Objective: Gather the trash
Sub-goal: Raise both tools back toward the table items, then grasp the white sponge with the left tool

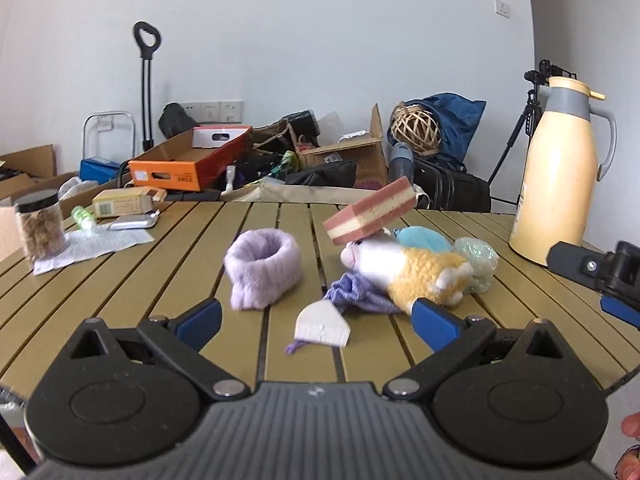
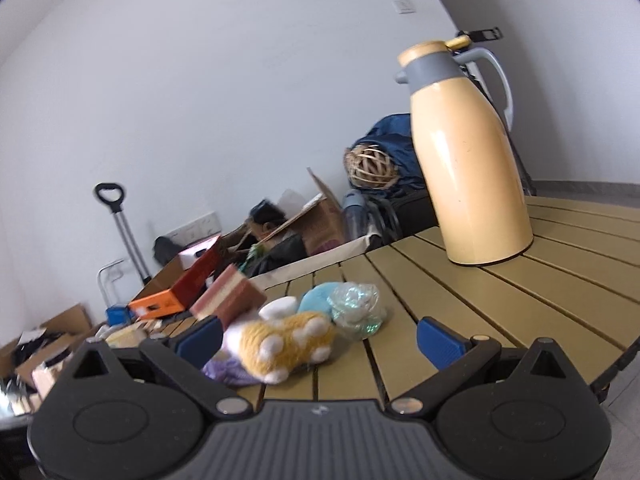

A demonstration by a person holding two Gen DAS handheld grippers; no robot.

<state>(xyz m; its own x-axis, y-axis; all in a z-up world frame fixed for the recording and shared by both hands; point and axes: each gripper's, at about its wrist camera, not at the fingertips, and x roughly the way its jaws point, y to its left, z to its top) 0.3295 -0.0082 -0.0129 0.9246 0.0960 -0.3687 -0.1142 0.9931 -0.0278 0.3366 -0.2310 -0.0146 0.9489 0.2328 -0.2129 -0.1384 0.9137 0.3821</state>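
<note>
Nearest the left wrist lens, the left gripper (image 1: 316, 318) has its blue pads spread wide with nothing between them, low over the slatted olive table (image 1: 132, 292). Between the pads, at about 6 o'clock on the tabletop, lies a torn white paper scrap (image 1: 322, 326), a purple thread trailing from under it. The right gripper (image 2: 320, 336) is likewise spread and pinching nothing; its dark body also enters the left view at 3 o'clock.

Beyond the table, a pale wall (image 1: 320, 40) carries a row of sockets, and clutter is piled on the floor along it: an orange cardboard box (image 1: 188, 160) at 11 o'clock, a brown carton (image 1: 344, 156) at 12, a blue bag (image 1: 456, 120) with a woven rattan ball (image 1: 416, 128) at 1, and a black trolley handle (image 1: 147, 40) upright against the wall.

On the table, a cream thermos jug (image 2: 468, 160) stands upright at 2 o'clock. A pink-and-cream sponge (image 1: 370, 210) sits tilted on a yellow-and-white plush toy (image 1: 416, 272) at the centre, which lies on a purple cloth (image 1: 360, 294); a crumpled clear plastic wrapper (image 2: 356, 310) touches the toy's far side beside a light blue plush piece (image 2: 316, 298). A lilac fuzzy band (image 1: 262, 272) stands just left of centre. At 9 o'clock are a jar with a black lid (image 1: 40, 226), a sheet of paper (image 1: 92, 246) and a yellowish carton (image 1: 124, 202).
</note>
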